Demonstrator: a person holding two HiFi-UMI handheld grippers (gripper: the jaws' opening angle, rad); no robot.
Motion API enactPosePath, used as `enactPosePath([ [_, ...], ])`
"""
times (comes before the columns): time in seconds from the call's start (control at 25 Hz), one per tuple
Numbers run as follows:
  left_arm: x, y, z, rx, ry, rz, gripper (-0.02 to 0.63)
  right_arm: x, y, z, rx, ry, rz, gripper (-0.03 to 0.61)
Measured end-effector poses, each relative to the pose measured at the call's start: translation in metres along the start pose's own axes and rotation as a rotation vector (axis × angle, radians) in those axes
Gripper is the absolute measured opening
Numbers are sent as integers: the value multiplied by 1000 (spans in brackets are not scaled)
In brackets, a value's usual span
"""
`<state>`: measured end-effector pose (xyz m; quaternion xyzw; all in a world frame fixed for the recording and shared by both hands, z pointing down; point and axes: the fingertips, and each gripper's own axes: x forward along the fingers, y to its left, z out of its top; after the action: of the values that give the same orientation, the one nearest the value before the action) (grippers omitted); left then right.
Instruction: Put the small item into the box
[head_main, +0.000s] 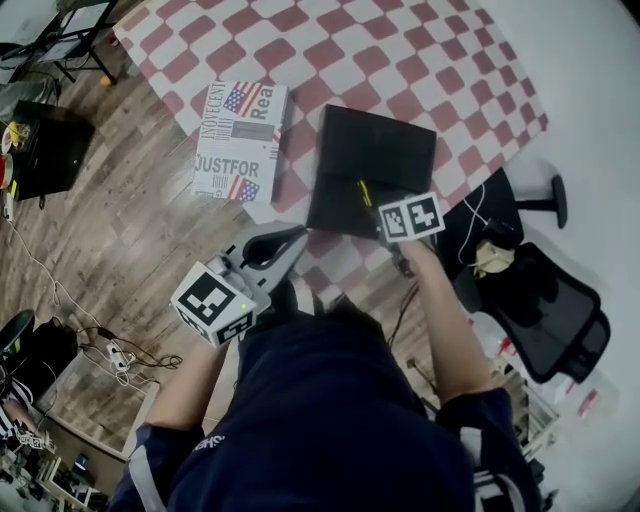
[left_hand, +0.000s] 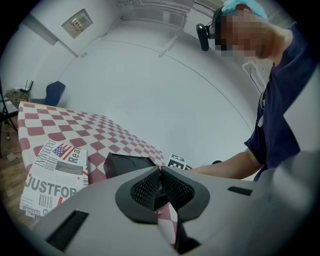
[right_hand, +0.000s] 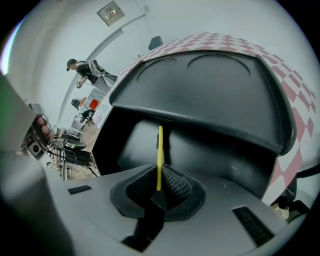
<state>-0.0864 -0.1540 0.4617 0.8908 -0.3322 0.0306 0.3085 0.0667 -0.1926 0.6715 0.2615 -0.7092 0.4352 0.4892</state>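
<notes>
The right gripper (right_hand: 159, 187) is pinching the thin yellow item (right_hand: 159, 150) between tight jaws at the open black box's (right_hand: 210, 90) mouth, lined up for dropping in. The left gripper (left_hand: 160, 187), jaws together and empty, is hovering clear.

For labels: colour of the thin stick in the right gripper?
Yellow stick, clearest in right gripper view.

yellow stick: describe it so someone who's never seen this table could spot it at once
Find the table with the red-and-white checked cloth, then the open black box on it. At the box's near side, the right gripper is shut on a thin yellow stick, the only bright, slender thing against all that black.
</notes>
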Motion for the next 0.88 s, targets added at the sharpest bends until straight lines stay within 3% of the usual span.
enactPosePath([
  [0.4,-15,16,10,21,0,-15,41,2,-4,2,98,-29,-42,41],
  [0.56,-14,12,14,40,6,-32,41,-5,-11,5,118,-64,-65,88],
  [0.88,-5,-6,23,91,31,-63,41,-52,-1,13,94,-219,-46,86],
])
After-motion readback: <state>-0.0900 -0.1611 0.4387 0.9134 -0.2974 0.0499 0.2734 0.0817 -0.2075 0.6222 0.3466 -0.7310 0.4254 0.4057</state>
